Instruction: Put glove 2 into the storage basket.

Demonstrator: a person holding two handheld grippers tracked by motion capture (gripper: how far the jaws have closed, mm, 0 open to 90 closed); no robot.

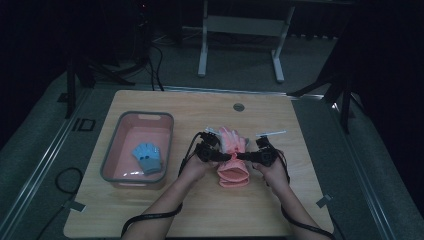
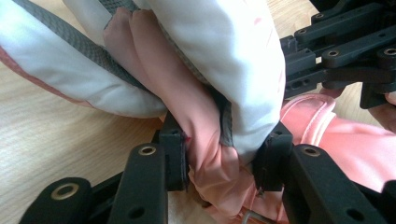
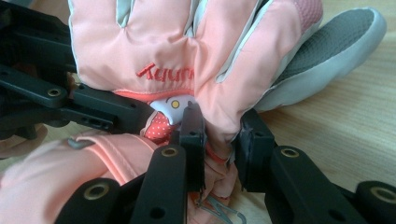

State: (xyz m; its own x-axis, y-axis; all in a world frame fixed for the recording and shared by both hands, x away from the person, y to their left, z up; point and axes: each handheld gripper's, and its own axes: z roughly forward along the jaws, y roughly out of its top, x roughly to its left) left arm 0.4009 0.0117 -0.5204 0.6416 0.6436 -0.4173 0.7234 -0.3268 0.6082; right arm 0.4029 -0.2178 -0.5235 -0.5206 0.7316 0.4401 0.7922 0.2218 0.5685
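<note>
While both grippers pinch pink ski glove (image 1: 232, 157) at wrist, we judge grasp step done. Left gripper (image 1: 216, 155) clamps one side, right gripper (image 1: 248, 156) other side. Glove lies mid-table, between them. Next: we lift together, carry toward pink basin (image 1: 111, 150) holding blue glove (image 1: 148, 157).

Dim room, grey carpeted floor (image 1: 240, 65), white-legged desk frame (image 1: 240, 25) behind, dark stands, wooden table (image 1: 200, 210)
</note>
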